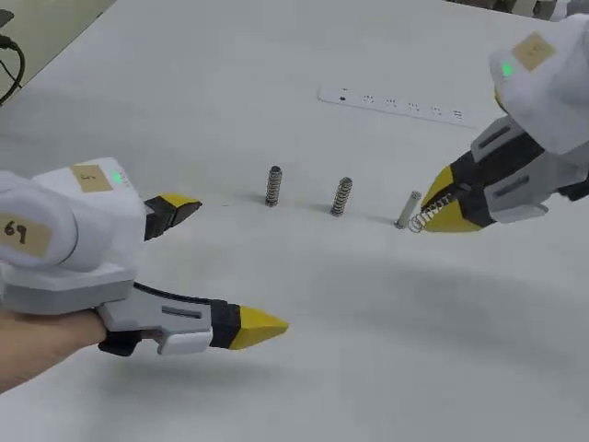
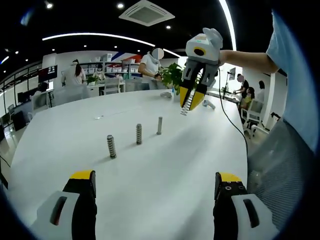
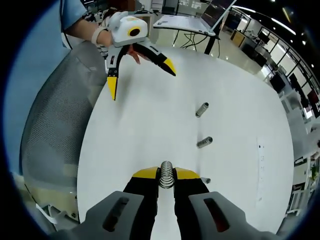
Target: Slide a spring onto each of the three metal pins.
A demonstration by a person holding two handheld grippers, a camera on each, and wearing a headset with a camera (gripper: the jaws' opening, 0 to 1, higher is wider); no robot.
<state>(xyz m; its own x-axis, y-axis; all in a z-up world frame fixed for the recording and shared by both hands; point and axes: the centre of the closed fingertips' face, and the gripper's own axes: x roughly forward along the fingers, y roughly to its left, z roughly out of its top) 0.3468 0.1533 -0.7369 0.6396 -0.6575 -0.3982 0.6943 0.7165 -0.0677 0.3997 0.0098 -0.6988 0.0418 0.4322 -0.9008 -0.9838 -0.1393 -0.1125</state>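
Three metal pins stand in a row on the white table [image 1: 304, 304]. The left pin [image 1: 273, 186] and the middle pin [image 1: 341, 196] each carry a spring. The right pin [image 1: 407, 209] is bare. My right gripper [image 1: 431, 214] is shut on a spring [image 1: 433, 211], which hangs tilted just right of the bare pin's top; the spring [image 3: 166, 174] sits between the yellow tips, with the bare pin [image 3: 205, 180] just to their right. My left gripper [image 1: 230, 265] stands open at the near left, nothing between its fingers. The pins [image 2: 138, 134] lie ahead of it.
A white power strip [image 1: 391, 104] lies at the far side of the table. A black cable [image 1: 11, 64] hangs at the far left edge. A mesh chair [image 3: 55, 125] stands beside the table. People sit at distant desks.
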